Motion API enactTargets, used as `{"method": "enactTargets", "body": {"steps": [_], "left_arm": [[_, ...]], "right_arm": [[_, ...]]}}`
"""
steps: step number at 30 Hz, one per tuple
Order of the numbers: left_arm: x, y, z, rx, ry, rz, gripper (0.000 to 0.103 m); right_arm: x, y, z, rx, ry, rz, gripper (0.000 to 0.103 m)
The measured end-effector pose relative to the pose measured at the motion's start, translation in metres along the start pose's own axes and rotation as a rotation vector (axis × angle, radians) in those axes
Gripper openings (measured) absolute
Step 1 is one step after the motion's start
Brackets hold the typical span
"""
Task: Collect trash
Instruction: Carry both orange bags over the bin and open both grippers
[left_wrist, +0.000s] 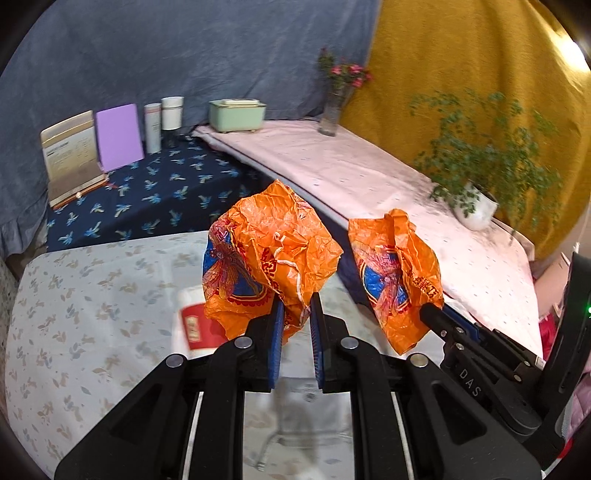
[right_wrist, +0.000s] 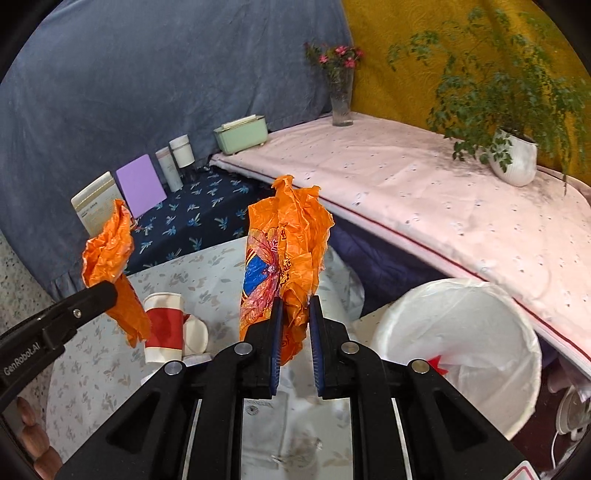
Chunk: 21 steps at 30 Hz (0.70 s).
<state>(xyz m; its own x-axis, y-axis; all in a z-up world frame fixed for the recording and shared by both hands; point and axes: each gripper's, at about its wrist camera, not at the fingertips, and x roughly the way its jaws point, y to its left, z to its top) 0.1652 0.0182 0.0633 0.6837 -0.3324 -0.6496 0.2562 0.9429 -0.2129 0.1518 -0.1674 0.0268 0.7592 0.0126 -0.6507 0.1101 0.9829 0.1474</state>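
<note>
My left gripper (left_wrist: 297, 306) is shut on a crumpled orange wrapper (left_wrist: 269, 251) and holds it above the floral table. My right gripper (right_wrist: 295, 308) is shut on a second orange wrapper (right_wrist: 284, 251), also in the air. Each gripper shows in the other's view: the right one with its wrapper (left_wrist: 395, 273) at the right of the left wrist view, the left one with its wrapper (right_wrist: 110, 266) at the left of the right wrist view. A red and white paper cup (right_wrist: 166, 325) lies on the table below. A white-lined trash bin (right_wrist: 461, 343) stands at lower right.
A pale floral-cloth table (left_wrist: 92, 314) lies below. Behind it are a dark blue cloth with books (left_wrist: 118, 136) and bottles, a green box (left_wrist: 236, 114), a flower vase (left_wrist: 332, 107), and a potted plant (right_wrist: 513, 158) on a pink-covered surface.
</note>
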Motion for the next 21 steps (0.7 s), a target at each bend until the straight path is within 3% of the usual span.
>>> {"method": "enactTargets", "body": {"steps": [21], "left_arm": [[0.018,-0.137,-0.033,0.170,0.074,-0.119,0.013]], "right_arm": [[-0.069,-0.118,-0.022,0.148,-0.062,-0.124,0.013]]}}
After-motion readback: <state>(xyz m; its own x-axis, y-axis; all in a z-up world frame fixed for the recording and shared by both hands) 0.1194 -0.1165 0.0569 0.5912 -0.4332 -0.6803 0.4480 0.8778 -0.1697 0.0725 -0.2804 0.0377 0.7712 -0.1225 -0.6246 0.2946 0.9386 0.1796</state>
